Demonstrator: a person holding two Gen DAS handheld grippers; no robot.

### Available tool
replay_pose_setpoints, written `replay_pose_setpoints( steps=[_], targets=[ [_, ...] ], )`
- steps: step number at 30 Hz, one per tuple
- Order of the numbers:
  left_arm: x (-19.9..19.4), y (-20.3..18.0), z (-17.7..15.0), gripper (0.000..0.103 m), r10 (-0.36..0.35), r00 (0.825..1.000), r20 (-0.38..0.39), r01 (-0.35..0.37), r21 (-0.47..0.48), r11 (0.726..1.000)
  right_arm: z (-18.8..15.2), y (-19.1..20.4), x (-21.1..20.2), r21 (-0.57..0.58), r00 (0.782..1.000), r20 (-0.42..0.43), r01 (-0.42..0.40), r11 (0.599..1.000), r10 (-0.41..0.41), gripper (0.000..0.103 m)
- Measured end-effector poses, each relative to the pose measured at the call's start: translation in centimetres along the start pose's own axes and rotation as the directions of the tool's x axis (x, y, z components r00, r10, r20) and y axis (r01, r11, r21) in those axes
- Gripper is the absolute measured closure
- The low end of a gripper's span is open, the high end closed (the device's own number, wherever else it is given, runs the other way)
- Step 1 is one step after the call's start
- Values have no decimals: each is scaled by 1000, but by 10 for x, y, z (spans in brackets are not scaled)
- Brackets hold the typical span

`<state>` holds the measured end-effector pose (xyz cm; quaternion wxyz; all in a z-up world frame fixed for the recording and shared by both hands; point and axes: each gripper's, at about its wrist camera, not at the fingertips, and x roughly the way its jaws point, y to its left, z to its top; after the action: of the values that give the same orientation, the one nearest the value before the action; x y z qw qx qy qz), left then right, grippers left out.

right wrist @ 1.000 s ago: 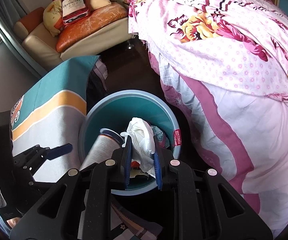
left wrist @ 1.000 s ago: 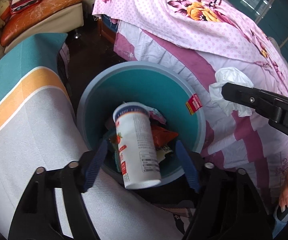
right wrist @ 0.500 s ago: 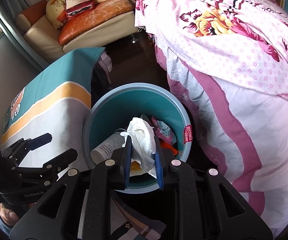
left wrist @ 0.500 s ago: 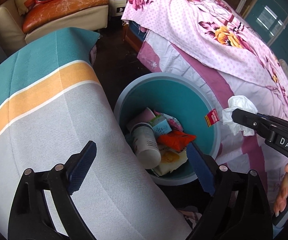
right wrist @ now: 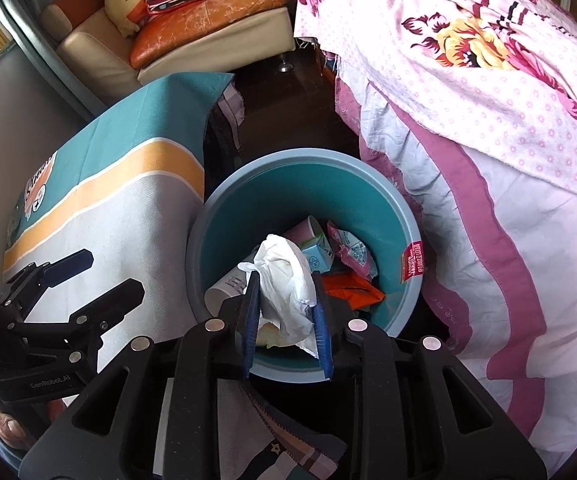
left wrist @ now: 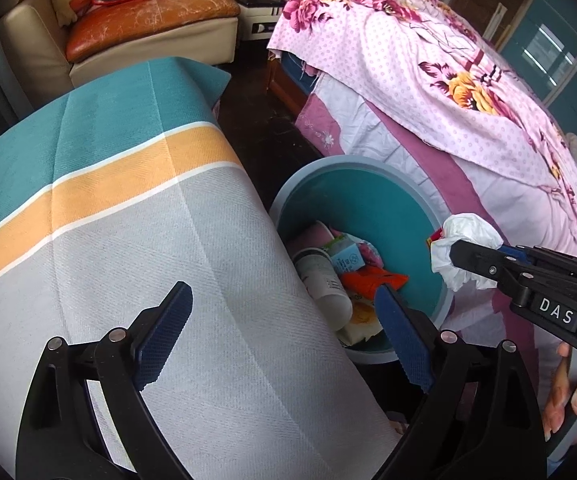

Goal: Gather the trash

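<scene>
Item: crumpled white tissue [right wrist: 286, 276], lodged between the blue pads of the right gripper [right wrist: 284, 320]. The jaws have just been opening, with the wad between them and both pads apparently touching it; whether it is gripped or loose cannot be told. It hangs directly above the teal waste bin [right wrist: 224, 216].

Container: the bin stands on the dark floor between the striped cloth-covered surface [right wrist: 120, 200] to the left and the floral bed cover [right wrist: 488, 92] to the right. Contents: a white cylindrical container [left wrist: 324, 284], a pink cup [right wrist: 302, 232], a small blue carton [right wrist: 318, 254], a pink wrapper [right wrist: 350, 250], an orange wrapper [right wrist: 350, 290].

Second tool: left gripper [left wrist: 284, 340], jaws wide apart and empty, over the near edge of the striped cloth, left of the bin.

Step in hand, by judgement: release of the tissue into the bin. Next move calls for the right jaws to part fully so the wad falls clear inside the rim, a light shake if paper clings to a pad.

Background: beige sofa [right wrist: 100, 56] with orange cushion, far left.
</scene>
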<state>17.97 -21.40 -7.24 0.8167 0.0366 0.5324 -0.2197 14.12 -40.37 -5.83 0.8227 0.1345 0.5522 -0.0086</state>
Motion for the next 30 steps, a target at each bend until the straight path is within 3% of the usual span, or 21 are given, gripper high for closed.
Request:
replay_pose_setpoints(
  steps=[4, 8, 15, 23, 30],
  targets=[
    [-4, 16, -6, 10, 13, 1000, 6, -13, -28, 1000, -4, 7, 8, -10, 1000, -23, 5, 1000, -5, 75],
    [-6, 30, -10, 10, 3, 1000, 2, -3, -67, 998, -8, 12, 16, -15, 999, -49, 10, 1000, -10, 52],
    [-10, 37, -16, 10, -13, 1000, 2, 13, -95, 995, -8, 21, 9, -29, 999, -40, 23, 999, -24, 30],
    [-26, 33, -22, 9, -29, 999, 24, 31, -75, 997, -16, 26, -10, -39, 999, -29, 43, 998, -45, 17],
    [-49, 28, -31, 5, 22, 998, 53, -19, -58, 998, -29, 36, -36, -52, 999, 11, 40, 998, -40, 10]
  ],
)
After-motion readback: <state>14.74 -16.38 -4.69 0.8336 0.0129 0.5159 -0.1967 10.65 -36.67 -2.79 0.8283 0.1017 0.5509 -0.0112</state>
